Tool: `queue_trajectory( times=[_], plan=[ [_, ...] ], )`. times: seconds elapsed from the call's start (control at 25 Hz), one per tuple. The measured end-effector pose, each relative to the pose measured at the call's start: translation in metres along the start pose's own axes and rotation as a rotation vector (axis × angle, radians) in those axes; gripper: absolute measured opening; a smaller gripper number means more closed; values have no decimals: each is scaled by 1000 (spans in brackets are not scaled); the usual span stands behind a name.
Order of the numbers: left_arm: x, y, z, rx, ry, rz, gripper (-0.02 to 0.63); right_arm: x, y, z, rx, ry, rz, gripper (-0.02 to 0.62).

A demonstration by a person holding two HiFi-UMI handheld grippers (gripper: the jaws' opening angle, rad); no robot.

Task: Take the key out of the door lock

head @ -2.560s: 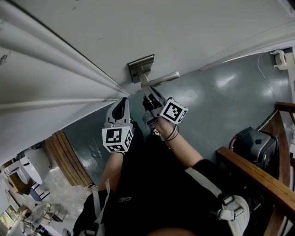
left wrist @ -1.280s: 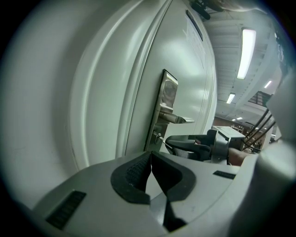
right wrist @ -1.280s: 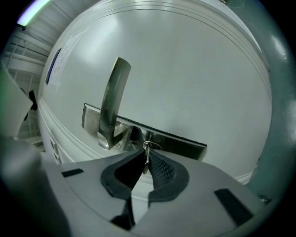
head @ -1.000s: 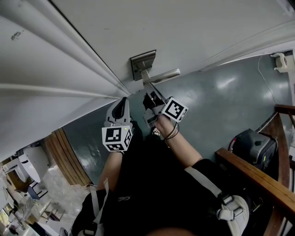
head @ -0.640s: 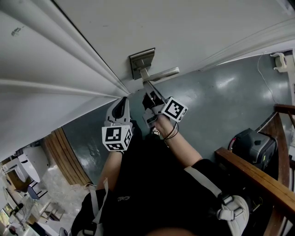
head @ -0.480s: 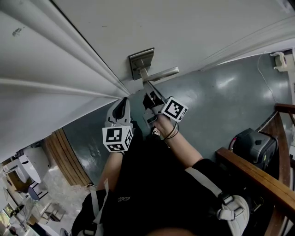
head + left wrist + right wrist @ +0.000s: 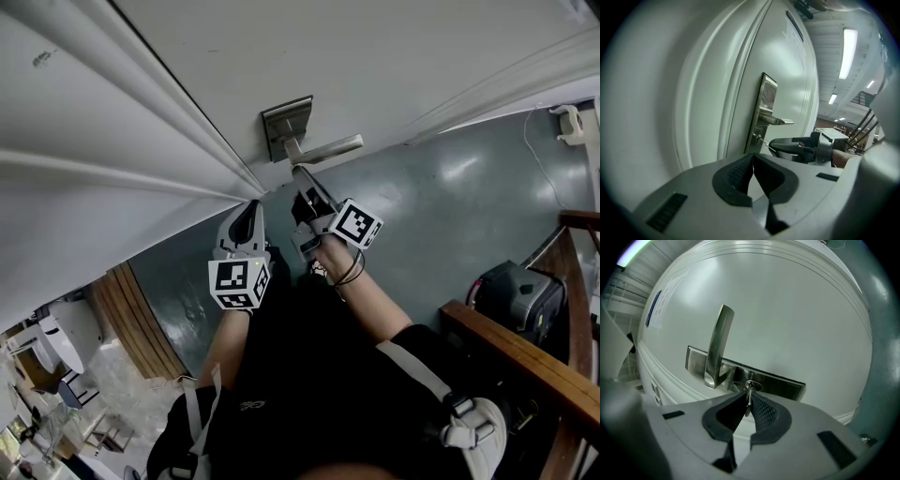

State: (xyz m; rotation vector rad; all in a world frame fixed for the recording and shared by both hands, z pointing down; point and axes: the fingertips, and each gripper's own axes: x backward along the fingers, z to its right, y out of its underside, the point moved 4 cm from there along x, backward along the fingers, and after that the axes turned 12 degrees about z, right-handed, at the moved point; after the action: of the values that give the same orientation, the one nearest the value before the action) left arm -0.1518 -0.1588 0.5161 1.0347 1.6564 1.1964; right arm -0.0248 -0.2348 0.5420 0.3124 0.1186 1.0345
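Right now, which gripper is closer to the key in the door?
Right. The right gripper is clamped on the key, which sits in the door lock. The left gripper is shut and empty, held back from the lock and apart from the key.

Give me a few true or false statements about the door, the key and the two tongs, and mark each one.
1. The right tongs are closed on the key. True.
2. The key is already out of the lock. False: its tip sits in the lock.
3. The left tongs grip the door handle. False: they are shut on nothing, held apart from the door.
4. The lock and the door handle share one metal plate. True.
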Motion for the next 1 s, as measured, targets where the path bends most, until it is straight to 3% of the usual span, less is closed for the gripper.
queue_trajectory(
  times=[0.4, 1.0],
  plan=[
    [4, 0, 7, -2, 6, -4, 23, 24, 8, 1, 57, 30, -25, 29],
    [25, 15, 39, 15, -1, -30, 23, 86, 2, 4, 294, 58, -133, 29]
  ],
)
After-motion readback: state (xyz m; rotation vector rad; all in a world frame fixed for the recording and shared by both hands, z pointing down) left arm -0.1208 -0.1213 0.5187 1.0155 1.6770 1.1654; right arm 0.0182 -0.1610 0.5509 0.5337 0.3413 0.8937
